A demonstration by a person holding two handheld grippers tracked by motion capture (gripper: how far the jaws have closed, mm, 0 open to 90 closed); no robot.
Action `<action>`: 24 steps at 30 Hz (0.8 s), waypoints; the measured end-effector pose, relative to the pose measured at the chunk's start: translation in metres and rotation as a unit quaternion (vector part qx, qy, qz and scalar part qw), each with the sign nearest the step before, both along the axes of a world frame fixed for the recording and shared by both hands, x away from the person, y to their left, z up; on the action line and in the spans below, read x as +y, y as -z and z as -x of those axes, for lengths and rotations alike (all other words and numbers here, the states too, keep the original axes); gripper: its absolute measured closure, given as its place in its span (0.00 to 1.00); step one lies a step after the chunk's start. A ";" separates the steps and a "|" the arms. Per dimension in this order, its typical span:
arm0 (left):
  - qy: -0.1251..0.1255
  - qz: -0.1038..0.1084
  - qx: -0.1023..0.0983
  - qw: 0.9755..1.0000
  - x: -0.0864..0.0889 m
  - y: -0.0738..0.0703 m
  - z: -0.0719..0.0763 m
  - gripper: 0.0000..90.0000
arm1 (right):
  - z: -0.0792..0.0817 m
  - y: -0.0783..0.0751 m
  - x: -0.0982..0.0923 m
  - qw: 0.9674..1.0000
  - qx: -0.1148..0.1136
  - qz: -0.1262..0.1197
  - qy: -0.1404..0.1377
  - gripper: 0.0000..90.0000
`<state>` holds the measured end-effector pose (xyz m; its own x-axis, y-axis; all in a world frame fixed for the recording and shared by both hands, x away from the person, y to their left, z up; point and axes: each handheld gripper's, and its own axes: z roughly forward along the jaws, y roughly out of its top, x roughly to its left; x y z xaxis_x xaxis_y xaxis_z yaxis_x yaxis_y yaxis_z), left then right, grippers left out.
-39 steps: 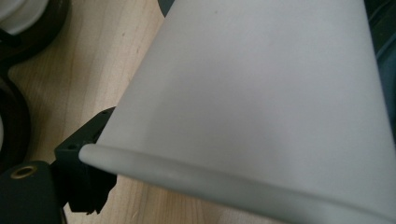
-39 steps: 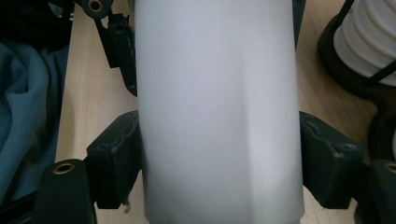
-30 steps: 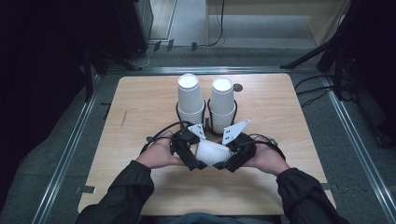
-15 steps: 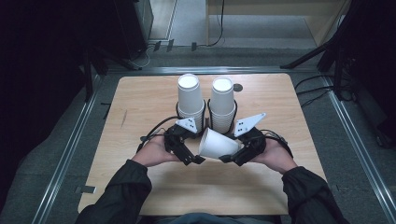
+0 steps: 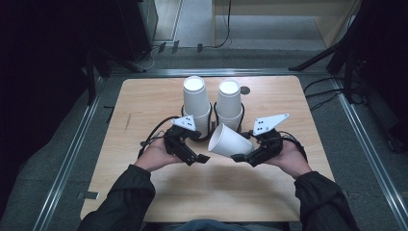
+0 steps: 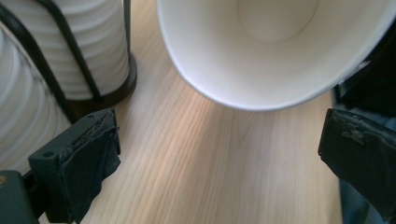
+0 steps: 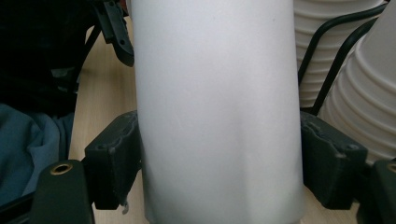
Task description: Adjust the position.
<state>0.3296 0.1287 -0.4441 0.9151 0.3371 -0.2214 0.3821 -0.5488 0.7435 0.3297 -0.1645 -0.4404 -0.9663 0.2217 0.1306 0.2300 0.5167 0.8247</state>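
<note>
High view: I see my right gripper (image 5: 240, 157) clamped on a single white paper cup (image 5: 230, 141), which lies tilted on its side above the wooden table (image 5: 144, 101), its open mouth turned toward my left gripper (image 5: 202, 159). The cup sits between the two grippers, just in front of the two stacks of upside-down cups: the left stack (image 5: 196, 103) and the right stack (image 5: 229, 103), each standing in a black wire holder (image 5: 240, 118) near the middle of the table. The held cup's rim is close to the base of the right stack; I cannot tell whether it touches.

In the right gripper view, the cup's wall (image 7: 217, 112) runs straight up between my two black jaws, and both pads (image 7: 116, 158) press against its sides, slightly flattening it near the base. The ribbed stack of cups (image 7: 369, 93) and a black wire (image 7: 327, 60) of its holder show at the right.

In the left gripper view, my left gripper (image 6: 219, 154) stands released, jaws wide apart with bare wood between them. The cup's open mouth (image 6: 275, 51) hangs just ahead of the jaw tips, not between them and not touched by them. A cup stack in its holder (image 6: 79, 60) stands at the left.

Both of my hands rest low over the near half of the table, sleeves coming in from the bottom edge.
</note>
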 end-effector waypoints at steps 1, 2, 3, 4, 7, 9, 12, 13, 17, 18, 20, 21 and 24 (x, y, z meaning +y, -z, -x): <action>0.000 0.005 0.000 1.000 -0.001 -0.001 0.000 0.00 | 0.000 -0.001 -0.001 1.000 -0.001 -0.004 0.000 0.25; -0.002 0.010 0.000 1.000 -0.003 -0.001 0.001 0.00 | 0.000 -0.002 -0.001 1.000 -0.003 -0.012 -0.001 0.25; -0.002 0.010 0.000 1.000 -0.003 -0.001 0.001 0.00 | 0.000 -0.002 -0.001 1.000 -0.003 -0.012 -0.001 0.25; 0.001 0.016 0.000 1.000 -0.006 -0.002 0.002 0.00 | 0.001 -0.002 0.000 1.000 -0.002 -0.018 -0.005 0.25; 0.004 0.025 0.002 1.000 -0.008 -0.003 0.003 0.00 | 0.002 -0.002 0.002 1.000 -0.004 -0.020 -0.010 0.24; 0.004 0.035 0.003 0.999 -0.010 -0.004 0.003 0.00 | 0.003 -0.001 0.005 1.000 -0.002 -0.019 -0.014 0.24; 0.011 0.047 0.007 0.999 -0.013 -0.006 0.003 0.00 | 0.005 0.000 0.009 1.000 -0.004 -0.018 -0.022 0.24; 0.012 0.049 0.008 0.999 -0.015 -0.006 0.004 0.00 | 0.006 0.000 0.012 1.000 -0.004 -0.017 -0.024 0.24; 0.018 0.057 0.014 0.998 -0.020 -0.005 0.005 0.00 | 0.008 0.003 0.019 0.999 -0.005 -0.015 -0.032 0.24; 0.018 0.056 0.012 0.998 -0.021 -0.005 0.005 0.00 | 0.008 0.003 0.021 0.999 -0.003 -0.014 -0.034 0.24; 0.020 0.061 0.015 0.998 -0.021 -0.005 0.005 0.01 | 0.009 0.004 0.024 0.999 -0.005 -0.012 -0.038 0.24; 0.020 0.061 0.015 0.998 -0.021 -0.005 0.005 0.04 | 0.009 0.004 0.024 0.999 -0.005 -0.012 -0.038 0.24; 0.024 0.071 0.001 0.997 -0.018 -0.008 0.007 0.08 | 0.009 0.005 0.025 0.999 -0.008 -0.009 -0.039 0.25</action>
